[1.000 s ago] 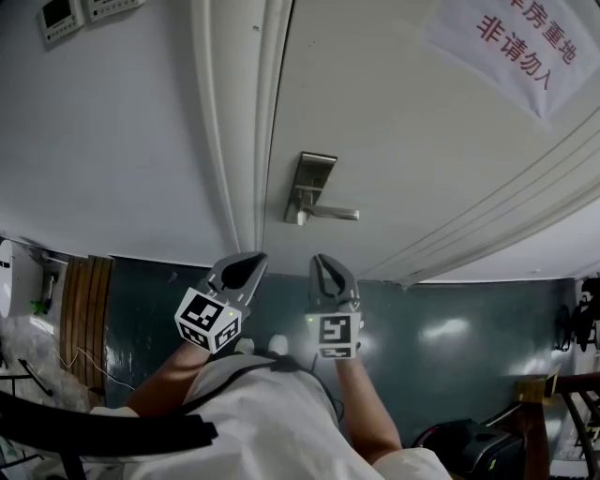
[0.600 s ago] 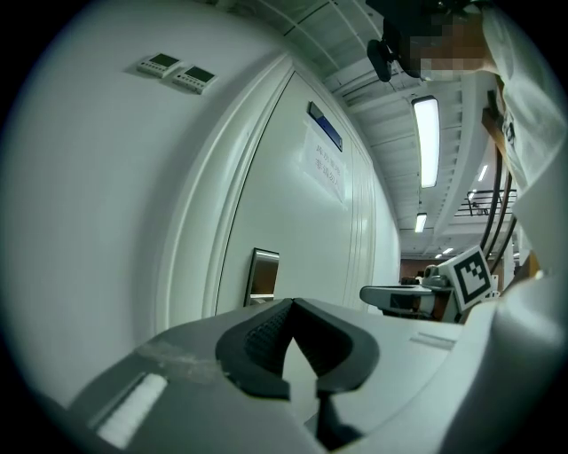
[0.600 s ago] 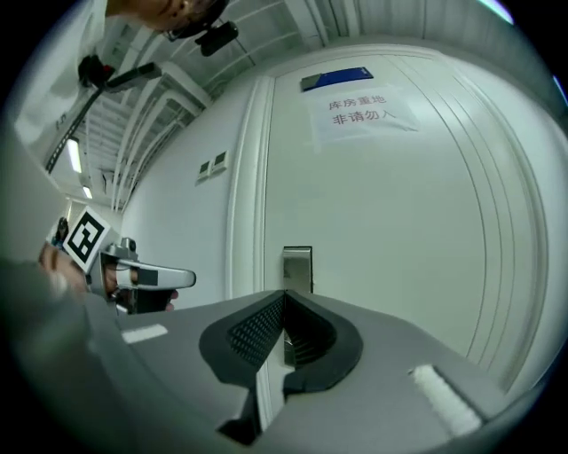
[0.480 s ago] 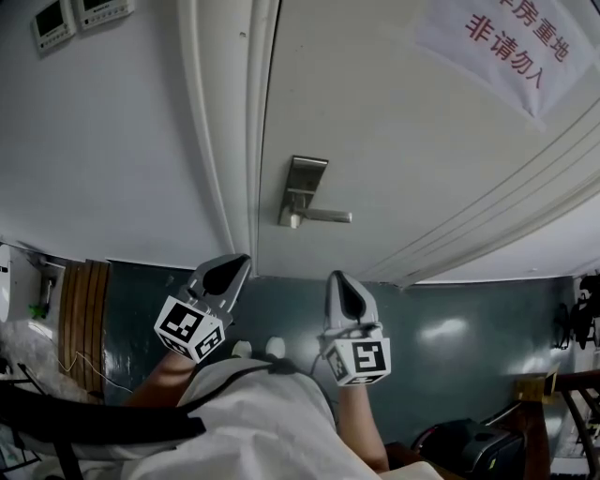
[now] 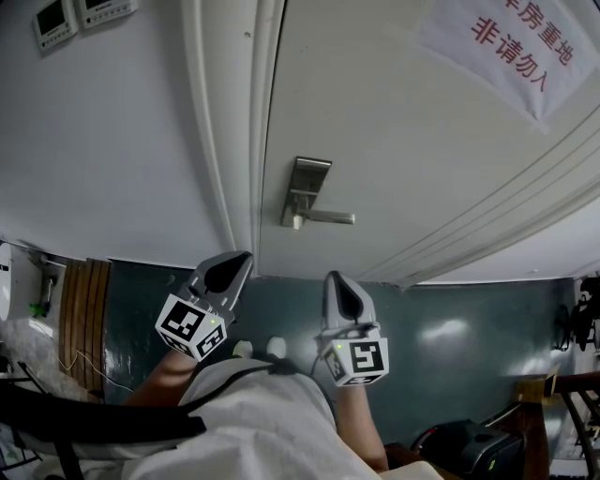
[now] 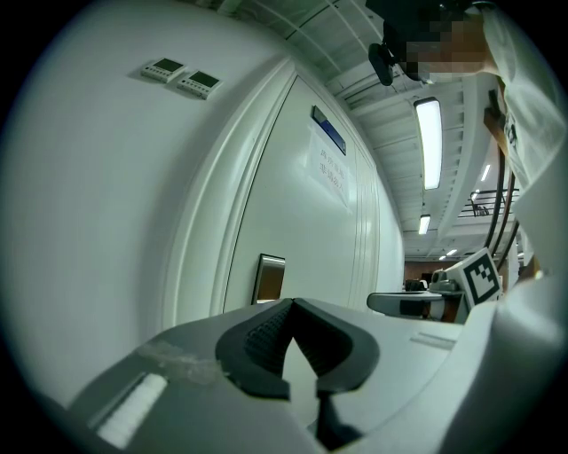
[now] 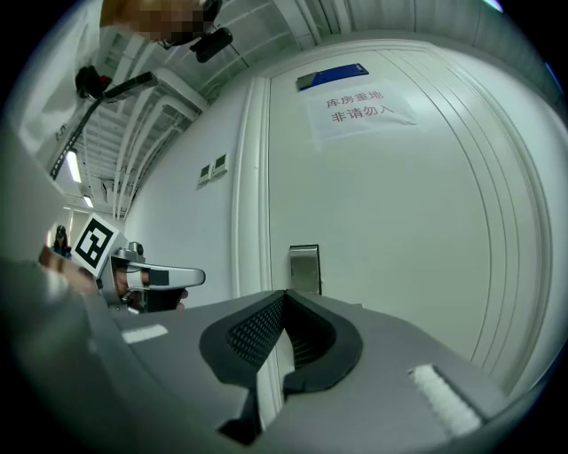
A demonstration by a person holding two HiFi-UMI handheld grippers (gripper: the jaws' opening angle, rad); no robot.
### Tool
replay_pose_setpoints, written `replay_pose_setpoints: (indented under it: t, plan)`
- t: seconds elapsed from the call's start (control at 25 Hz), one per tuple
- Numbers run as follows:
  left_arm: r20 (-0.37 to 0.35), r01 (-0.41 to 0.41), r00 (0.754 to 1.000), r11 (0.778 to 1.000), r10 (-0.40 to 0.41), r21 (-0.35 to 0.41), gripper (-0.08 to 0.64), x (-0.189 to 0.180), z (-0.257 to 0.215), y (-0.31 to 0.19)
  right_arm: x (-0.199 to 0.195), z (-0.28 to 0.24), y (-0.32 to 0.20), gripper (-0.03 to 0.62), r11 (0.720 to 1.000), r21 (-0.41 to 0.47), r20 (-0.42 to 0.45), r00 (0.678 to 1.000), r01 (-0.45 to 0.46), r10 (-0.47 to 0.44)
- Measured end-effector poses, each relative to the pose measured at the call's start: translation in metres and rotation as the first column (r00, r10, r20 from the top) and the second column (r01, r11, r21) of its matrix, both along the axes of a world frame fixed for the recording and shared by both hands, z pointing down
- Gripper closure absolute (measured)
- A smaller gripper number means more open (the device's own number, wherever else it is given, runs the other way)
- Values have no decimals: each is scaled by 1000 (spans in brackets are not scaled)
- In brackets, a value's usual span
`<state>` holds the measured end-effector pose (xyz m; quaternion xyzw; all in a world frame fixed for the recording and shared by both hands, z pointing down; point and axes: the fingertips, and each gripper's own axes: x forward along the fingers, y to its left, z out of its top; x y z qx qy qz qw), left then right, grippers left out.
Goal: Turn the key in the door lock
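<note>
A white door carries a metal lock plate [image 5: 309, 180] with a lever handle [image 5: 326, 217] pointing right. I cannot make out a key. My left gripper [image 5: 234, 262] and right gripper [image 5: 335, 279] hover side by side below the handle, apart from the door, both pointing at it. In the left gripper view the left gripper [image 6: 291, 303] is shut on nothing, with the lock plate [image 6: 269, 278] beyond it. In the right gripper view the right gripper [image 7: 284, 294] is shut and empty, with the lock plate [image 7: 304, 269] straight ahead.
The door frame [image 5: 234, 141] runs left of the lock. A paper sign with red print [image 5: 511, 47] hangs at the door's upper right. Two wall control panels [image 5: 58, 17] sit at upper left. A wooden slatted object [image 5: 84, 300] and a black bag [image 5: 469, 445] stand on the dark floor.
Since a second ago the right gripper has rolled and drifted down and right in the head view, away from the left one. The left gripper shifted slightly left. Both have held still lately.
</note>
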<state>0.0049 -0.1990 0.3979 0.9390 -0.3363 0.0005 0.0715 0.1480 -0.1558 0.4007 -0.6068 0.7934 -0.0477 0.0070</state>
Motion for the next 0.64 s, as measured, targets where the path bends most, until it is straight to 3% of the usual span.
replay_pose_setpoints:
  t: [0.64]
  plan:
    - [8,-34,999,999,34,-2,555,-12,6,0,-18,3,-1,584,1000,-19,-47,999,-10,9]
